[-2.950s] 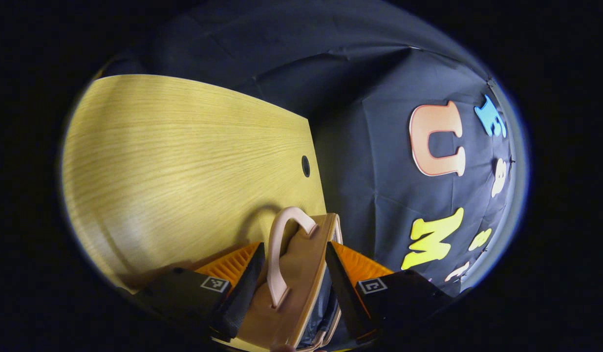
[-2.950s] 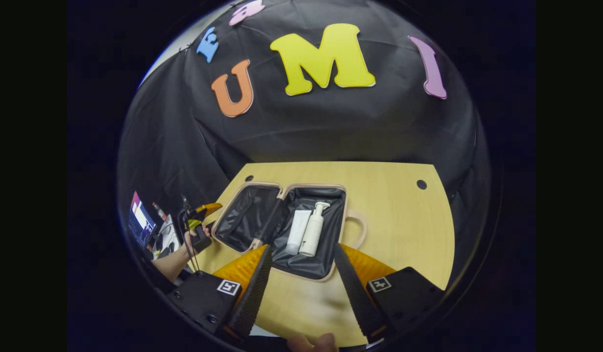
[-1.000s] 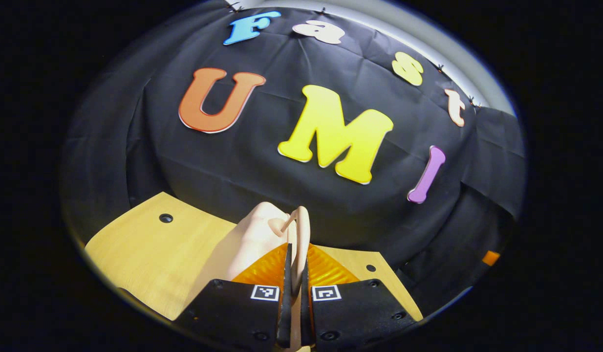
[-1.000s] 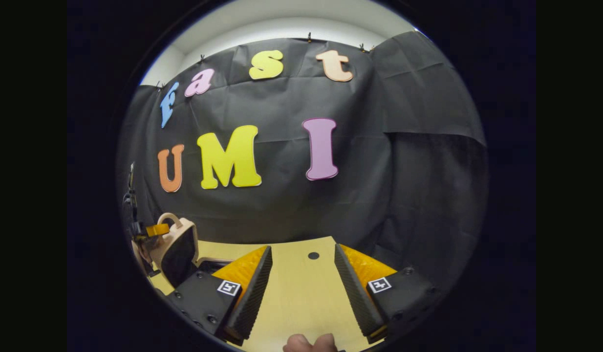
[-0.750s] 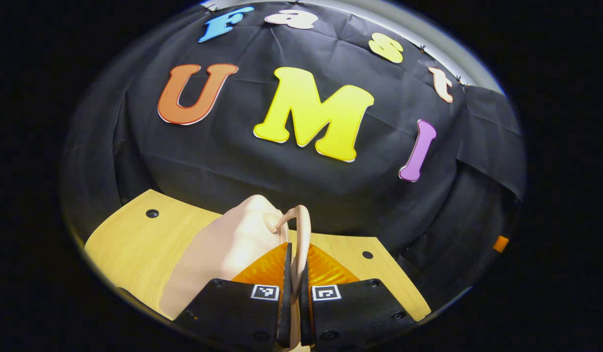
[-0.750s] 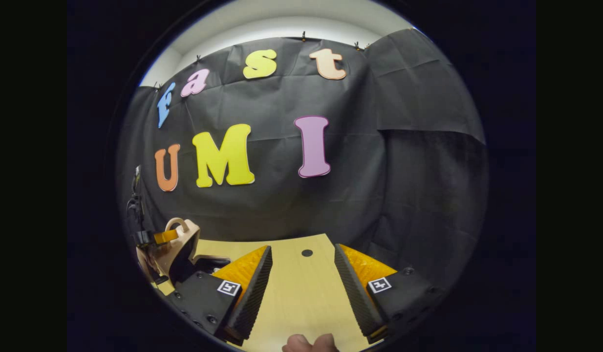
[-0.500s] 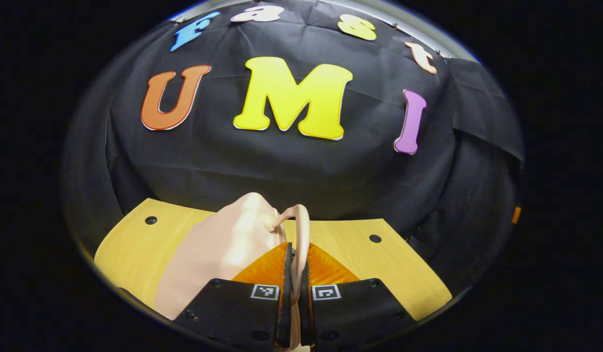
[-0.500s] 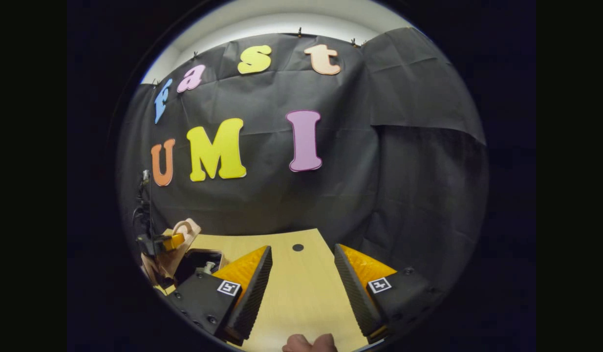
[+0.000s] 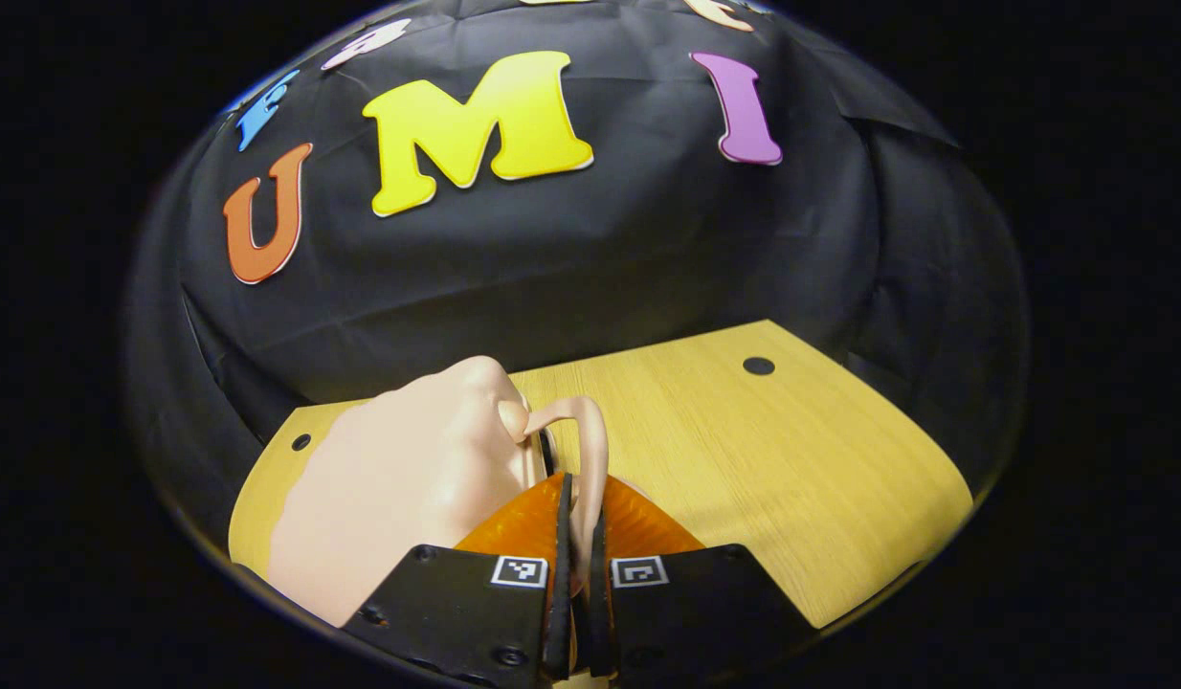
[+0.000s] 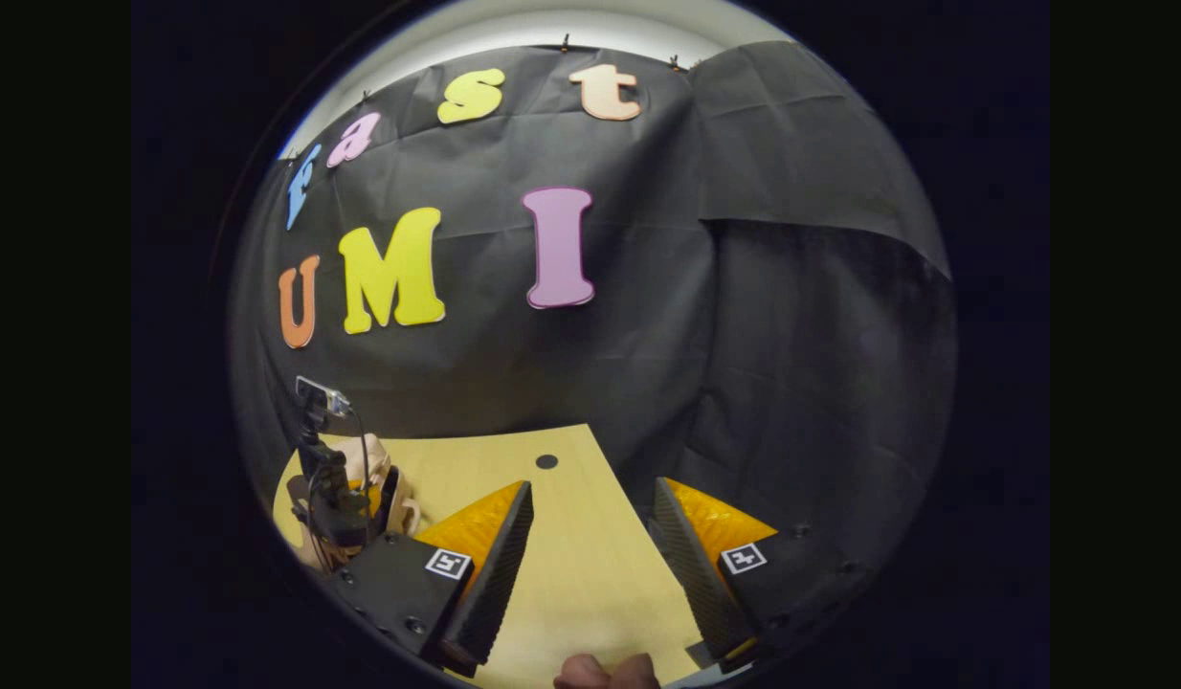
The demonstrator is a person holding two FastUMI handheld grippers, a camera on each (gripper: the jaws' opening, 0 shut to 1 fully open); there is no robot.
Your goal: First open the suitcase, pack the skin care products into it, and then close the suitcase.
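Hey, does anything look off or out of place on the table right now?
Nothing stands out. The left gripper is shut on the suitcase handle, with the suitcase lid nearly down on the wooden table. The right gripper is open above bare tabletop. No spills or damage show.

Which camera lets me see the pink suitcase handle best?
The left gripper view: the suitcase handle is big and close, pinched in the left claw. In the right gripper view the suitcase is small at the edge, and its handle is too hidden to pick out.
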